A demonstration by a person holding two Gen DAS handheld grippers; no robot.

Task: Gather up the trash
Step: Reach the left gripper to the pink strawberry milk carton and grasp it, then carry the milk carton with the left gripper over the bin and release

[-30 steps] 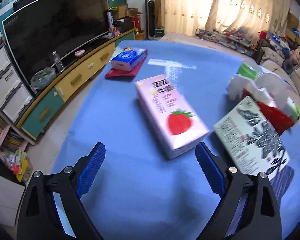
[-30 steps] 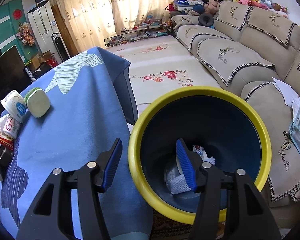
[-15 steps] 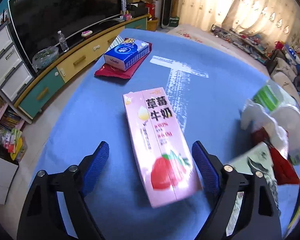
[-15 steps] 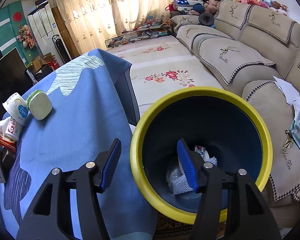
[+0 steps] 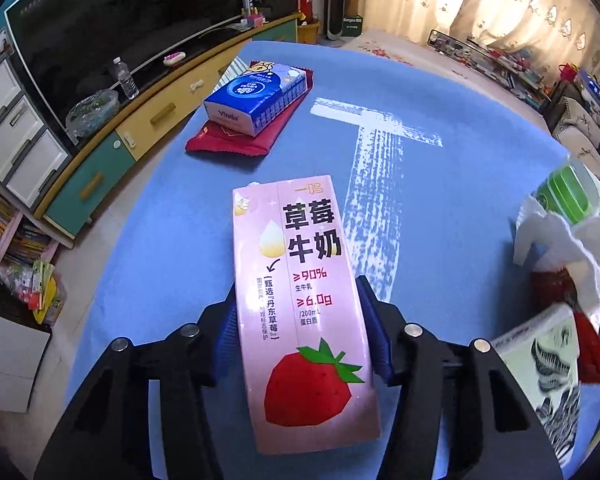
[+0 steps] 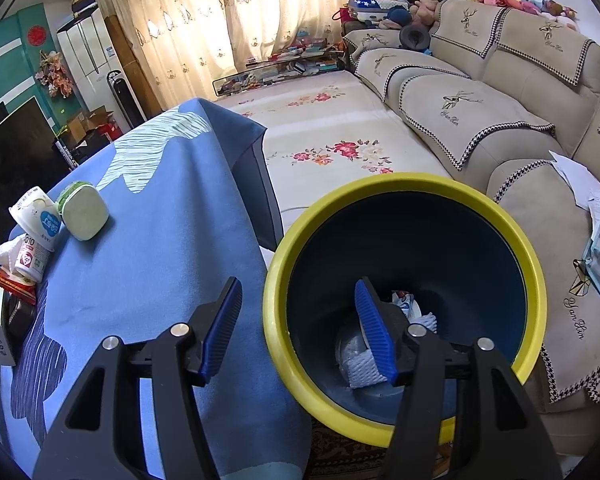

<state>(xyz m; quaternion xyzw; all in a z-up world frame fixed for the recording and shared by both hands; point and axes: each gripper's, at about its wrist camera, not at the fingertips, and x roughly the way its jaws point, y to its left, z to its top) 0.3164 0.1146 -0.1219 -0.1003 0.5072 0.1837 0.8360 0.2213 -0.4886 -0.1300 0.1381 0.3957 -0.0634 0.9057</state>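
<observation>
Blue tablecloth (image 5: 440, 208), milk carton (image 5: 300, 300) between closing left gripper (image 5: 300, 332) jaws

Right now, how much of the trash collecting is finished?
Done: a few scraps lie in the yellow-rimmed bin. In hand: the left tongs are closing around the pink milk carton; the right tongs are open over the bin's edge. Left: cups, tissue and wrappers on the blue table.

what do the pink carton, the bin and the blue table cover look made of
Pink carton: looks like coated paperboard, with sharp folded edges, flat printed faces and a slight sheen.
Bin: likely moulded plastic, with a smooth, thick yellow rim and a dark, evenly coloured inner wall.
Table cover: seems woven cloth, matte, draping in a soft fold over the table's edge.
</observation>
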